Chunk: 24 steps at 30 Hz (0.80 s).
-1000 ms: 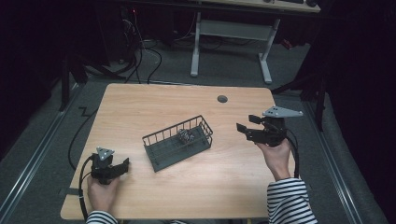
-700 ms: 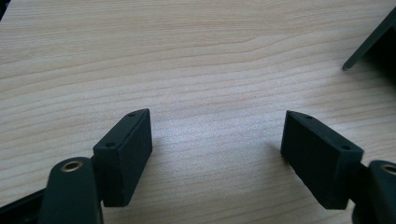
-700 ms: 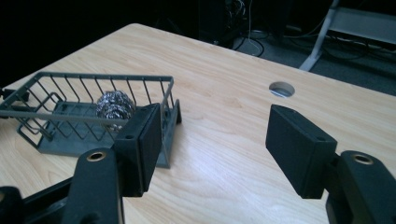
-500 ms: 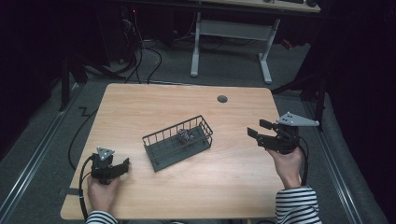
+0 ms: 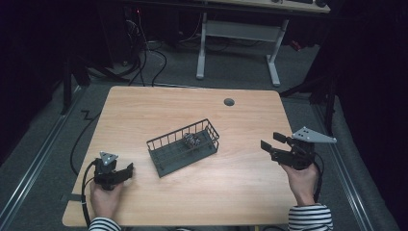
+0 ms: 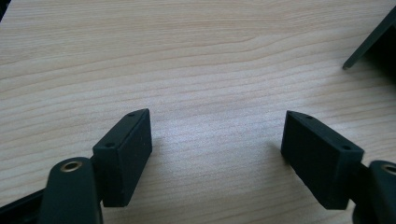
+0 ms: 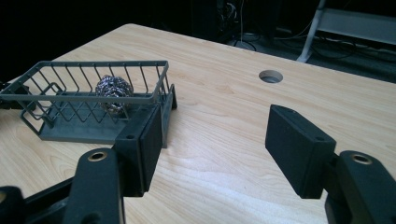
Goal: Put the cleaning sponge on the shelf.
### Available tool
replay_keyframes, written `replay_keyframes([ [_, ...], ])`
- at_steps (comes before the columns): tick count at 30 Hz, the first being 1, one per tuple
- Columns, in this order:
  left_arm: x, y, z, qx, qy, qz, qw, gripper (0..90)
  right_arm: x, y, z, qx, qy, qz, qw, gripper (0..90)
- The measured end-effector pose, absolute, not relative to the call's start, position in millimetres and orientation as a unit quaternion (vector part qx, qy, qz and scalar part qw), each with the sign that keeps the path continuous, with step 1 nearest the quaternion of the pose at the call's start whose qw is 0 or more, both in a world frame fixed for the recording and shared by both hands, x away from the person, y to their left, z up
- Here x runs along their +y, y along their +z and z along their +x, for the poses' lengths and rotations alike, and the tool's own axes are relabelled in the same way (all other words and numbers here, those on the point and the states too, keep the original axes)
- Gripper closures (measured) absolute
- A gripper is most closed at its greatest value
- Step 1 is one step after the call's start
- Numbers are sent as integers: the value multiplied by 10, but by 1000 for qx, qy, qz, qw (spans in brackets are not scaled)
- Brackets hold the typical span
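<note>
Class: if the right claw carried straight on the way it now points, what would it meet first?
Probably the wire basket: the right claw points left across the table at it, open and empty, with bare wood between. Its aim may pass just beside the basket's end.

My matte black grippers (image 5: 270,147); dark grey wire basket (image 5: 183,147); shiny silver steel-wool scourer (image 7: 114,92); pale woodgrain tabletop (image 5: 163,103); black-and-white striped sleeves (image 5: 310,219).

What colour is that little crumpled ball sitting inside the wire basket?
Shiny silver-grey, like a metal scouring ball; it lies in the dark grey wire basket. The right gripper view shows it best.
</note>
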State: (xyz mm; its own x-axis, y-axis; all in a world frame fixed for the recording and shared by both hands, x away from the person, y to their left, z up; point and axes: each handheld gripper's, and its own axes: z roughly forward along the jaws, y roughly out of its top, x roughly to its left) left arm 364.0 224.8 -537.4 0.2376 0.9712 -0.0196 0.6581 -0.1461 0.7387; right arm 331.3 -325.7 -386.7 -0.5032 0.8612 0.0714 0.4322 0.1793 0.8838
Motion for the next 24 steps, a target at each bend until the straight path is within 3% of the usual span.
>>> replay_keyframes([
  [24,2247,-5374,3640,568,242,717,323,249,-3347,-4370,3173,721,461,473,209,364],
])
